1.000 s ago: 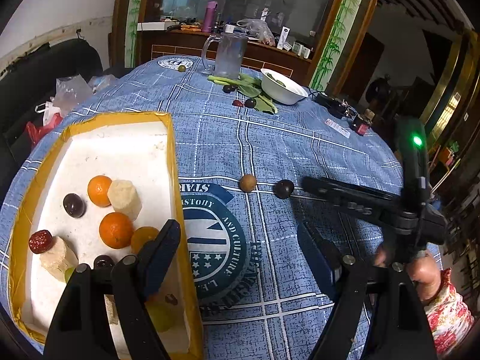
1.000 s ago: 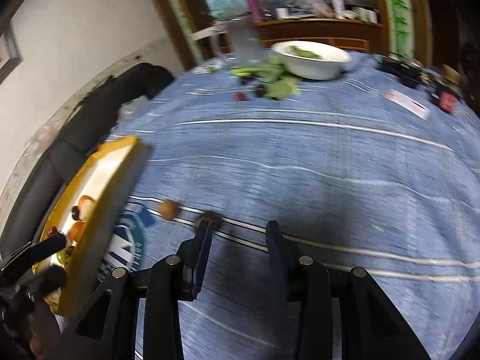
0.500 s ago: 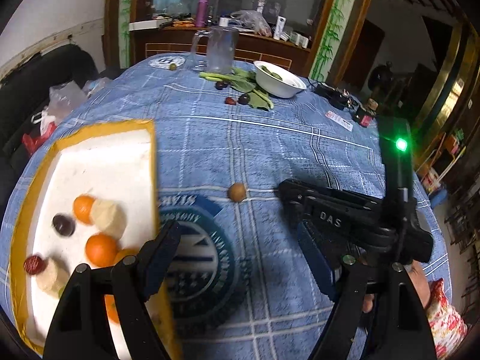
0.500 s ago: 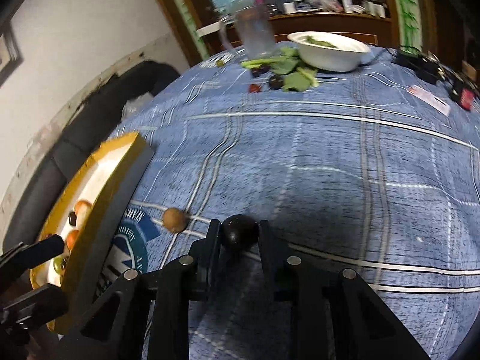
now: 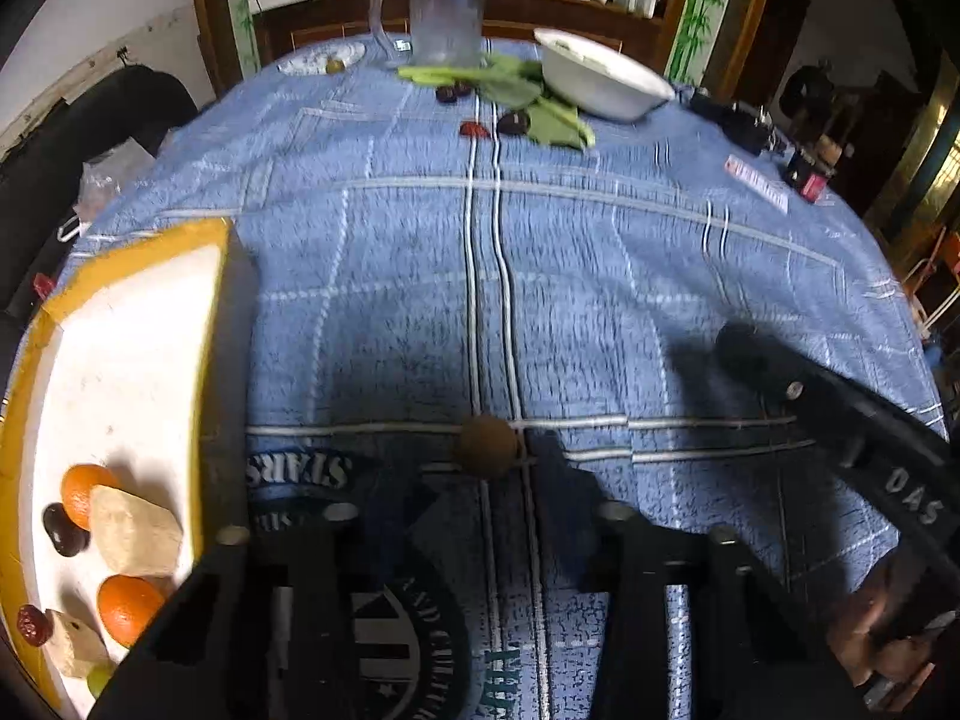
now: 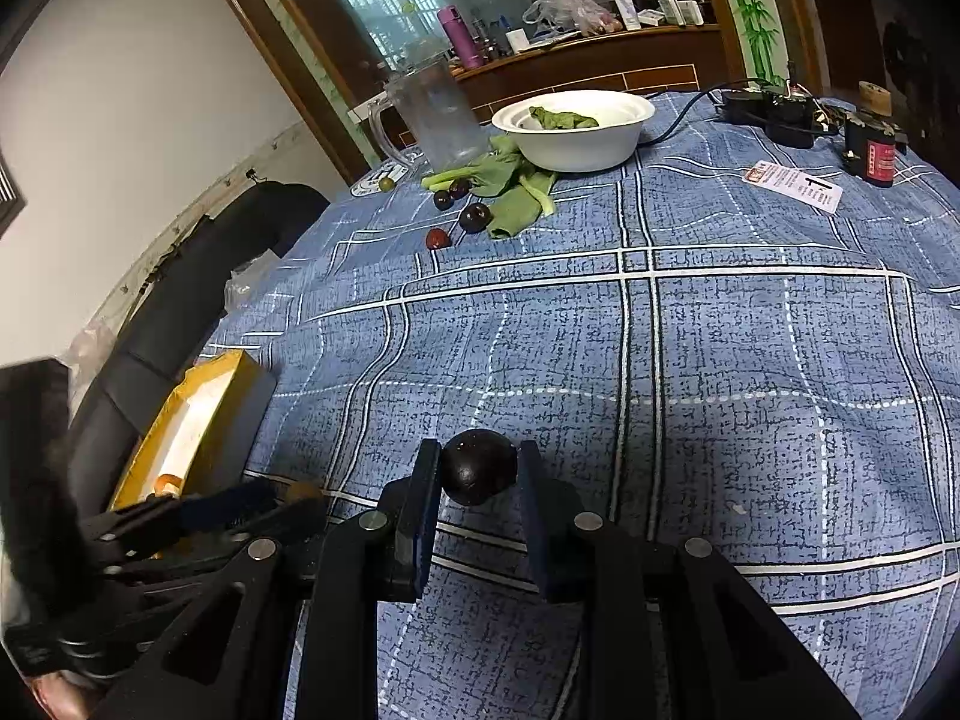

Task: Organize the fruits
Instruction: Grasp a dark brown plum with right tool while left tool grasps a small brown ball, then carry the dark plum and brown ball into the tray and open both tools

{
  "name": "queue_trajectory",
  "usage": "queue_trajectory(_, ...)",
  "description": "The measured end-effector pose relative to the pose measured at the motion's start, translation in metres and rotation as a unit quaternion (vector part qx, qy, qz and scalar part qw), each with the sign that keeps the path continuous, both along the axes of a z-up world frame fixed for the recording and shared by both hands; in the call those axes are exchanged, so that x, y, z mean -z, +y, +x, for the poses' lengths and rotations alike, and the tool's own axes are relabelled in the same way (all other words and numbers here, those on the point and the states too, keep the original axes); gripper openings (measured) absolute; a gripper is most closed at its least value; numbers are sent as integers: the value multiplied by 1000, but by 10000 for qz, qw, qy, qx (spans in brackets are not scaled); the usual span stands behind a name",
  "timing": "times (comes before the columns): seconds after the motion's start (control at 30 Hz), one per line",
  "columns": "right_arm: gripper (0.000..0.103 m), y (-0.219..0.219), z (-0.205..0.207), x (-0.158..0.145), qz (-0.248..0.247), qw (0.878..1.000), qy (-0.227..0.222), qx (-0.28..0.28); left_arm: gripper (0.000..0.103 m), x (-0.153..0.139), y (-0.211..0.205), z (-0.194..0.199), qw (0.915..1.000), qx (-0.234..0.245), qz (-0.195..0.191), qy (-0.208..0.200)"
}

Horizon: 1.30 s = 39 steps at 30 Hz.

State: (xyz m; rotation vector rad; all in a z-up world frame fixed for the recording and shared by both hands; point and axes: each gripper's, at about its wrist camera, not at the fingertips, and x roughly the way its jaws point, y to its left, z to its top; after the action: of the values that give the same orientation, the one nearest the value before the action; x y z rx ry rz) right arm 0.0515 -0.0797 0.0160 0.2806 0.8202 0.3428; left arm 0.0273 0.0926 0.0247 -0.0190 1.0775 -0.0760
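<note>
My right gripper point(image 6: 477, 471) is shut on a dark round plum point(image 6: 478, 467) and holds it above the blue tablecloth. My left gripper point(image 5: 489, 474) is open, low over the cloth, with a small brown round fruit point(image 5: 486, 446) lying between its fingertips. That brown fruit also shows in the right wrist view point(image 6: 303, 491), behind the left gripper's fingers point(image 6: 228, 507). The yellow-rimmed white tray point(image 5: 213, 324) at the left holds oranges point(image 5: 81, 492), a dark plum point(image 5: 63, 534), a red date point(image 5: 33, 625) and pale fruit chunks point(image 5: 135, 534).
At the table's far side stand a white bowl point(image 6: 573, 126), a clear jug point(image 6: 438, 114), green leaves point(image 6: 510, 192), several dark plums point(image 6: 474, 217) and a red date point(image 6: 438, 238). A card point(image 6: 792, 186) and black devices point(image 6: 774, 111) lie at the far right. A black chair point(image 6: 198, 276) stands left.
My right gripper closed on the dark plum and lifted it off the cloth. My left gripper moved right from over the tray and came down around the brown fruit.
</note>
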Motion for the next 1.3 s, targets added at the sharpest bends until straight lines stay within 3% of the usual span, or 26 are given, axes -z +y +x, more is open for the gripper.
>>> queue_trajectory(0.03, 27, 0, 0, 0, 7, 10000, 0, -5, 20, 2, -3, 0, 10000, 45, 55, 26)
queue_trajectory(0.1, 27, 1, 0, -1, 1, 10000, -4, -14, 20, 2, -8, -1, 9998, 89, 184, -63)
queue_trajectory(0.23, 27, 1, 0, 0, -13, 10000, -11, 26, 20, -2, -5, -6, 9999, -10, 0, -140)
queue_trajectory(0.57, 27, 14, -6, -3, -95, 9995, -193, -238, 20, -61, 63, -65, 9904, -685, -829, -864)
queue_trajectory(0.8, 27, 40, -23, -5, -433, 9977, -331, -409, 20, -66, 137, -117, 9812, -1508, -469, -1105)
queue_trajectory(0.93, 27, 65, -42, -19, -416, 9961, -419, -661, 20, -58, 166, -133, 9767, -1812, -291, -1113)
queue_trajectory(1.07, 27, 106, -57, -33, -426, 9914, -440, -1156, 20, -48, 183, -142, 9742, -1920, -529, -1066)
queue_trajectory(1.3, 28, 190, -78, -44, -844, 9742, -598, -2004, 20, -45, 185, -150, 9742, -1872, -594, -1111)
